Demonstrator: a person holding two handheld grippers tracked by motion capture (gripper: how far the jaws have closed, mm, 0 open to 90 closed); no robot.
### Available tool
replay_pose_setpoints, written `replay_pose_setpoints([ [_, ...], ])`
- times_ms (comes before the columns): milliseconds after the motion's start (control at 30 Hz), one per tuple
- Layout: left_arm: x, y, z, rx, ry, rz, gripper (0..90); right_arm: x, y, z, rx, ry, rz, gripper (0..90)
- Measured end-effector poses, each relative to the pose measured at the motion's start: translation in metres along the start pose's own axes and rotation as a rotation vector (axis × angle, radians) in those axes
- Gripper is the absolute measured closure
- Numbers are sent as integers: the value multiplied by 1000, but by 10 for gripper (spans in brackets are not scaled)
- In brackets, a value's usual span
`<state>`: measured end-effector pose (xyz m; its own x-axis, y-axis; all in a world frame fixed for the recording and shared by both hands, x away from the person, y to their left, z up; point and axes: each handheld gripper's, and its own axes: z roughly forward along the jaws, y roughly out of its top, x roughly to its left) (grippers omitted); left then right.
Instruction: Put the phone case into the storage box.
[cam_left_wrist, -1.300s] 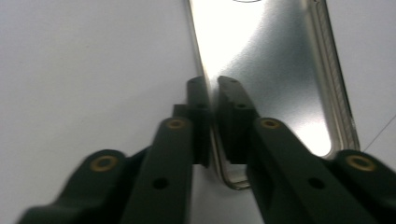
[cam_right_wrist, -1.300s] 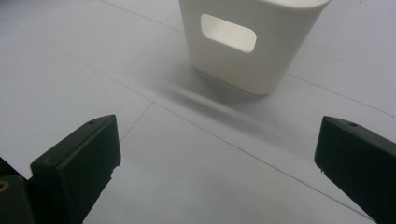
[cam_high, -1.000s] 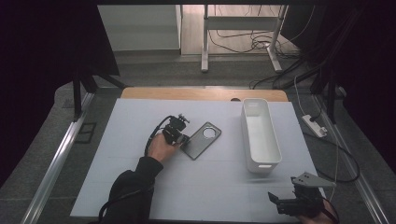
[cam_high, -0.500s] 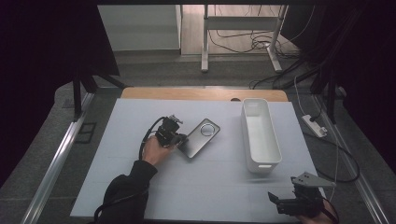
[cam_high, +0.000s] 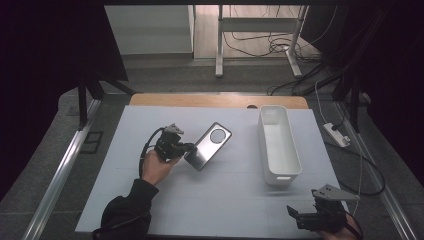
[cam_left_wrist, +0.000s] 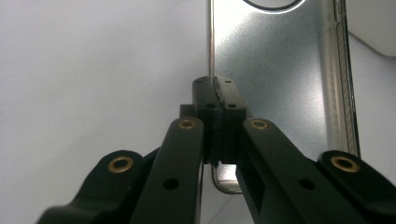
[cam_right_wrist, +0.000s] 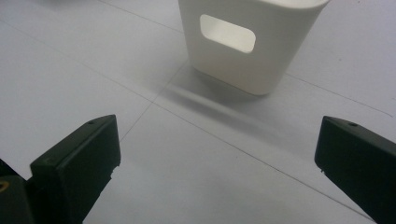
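Now the left claw (cam_high: 184, 148) is clamped on the near edge of the phone case (cam_high: 209, 146), jaws pinched tight on its rim in the left gripper view (cam_left_wrist: 215, 100). The case runs away from that claw on a diagonal, long axis pointing up and right toward the white bin (cam_high: 279, 145), its round camera cut-out at the far end. The bin lies to the case's right, a short way off, its long axis running front to back. The right claw (cam_high: 300, 216) hangs at the near right corner, jaws wide apart, nothing between them, well apart from the case. Pale grey surface (cam_high: 225, 200), wooden strip at its far edge; a dark room beyond, cables on the floor.
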<state>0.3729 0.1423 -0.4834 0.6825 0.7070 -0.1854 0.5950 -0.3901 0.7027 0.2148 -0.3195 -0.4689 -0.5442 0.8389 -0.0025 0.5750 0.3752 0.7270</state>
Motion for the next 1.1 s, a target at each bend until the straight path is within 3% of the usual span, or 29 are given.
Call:
replay_pose_setpoints([
  [467,-6,-18,-30,-78,-12,-15,895,2,0,0,-9,-2,-13,0],
  [1100,-35,-42,-56,-158,-9,-19,895,4,1,-1,-8,18,-44,0],
])
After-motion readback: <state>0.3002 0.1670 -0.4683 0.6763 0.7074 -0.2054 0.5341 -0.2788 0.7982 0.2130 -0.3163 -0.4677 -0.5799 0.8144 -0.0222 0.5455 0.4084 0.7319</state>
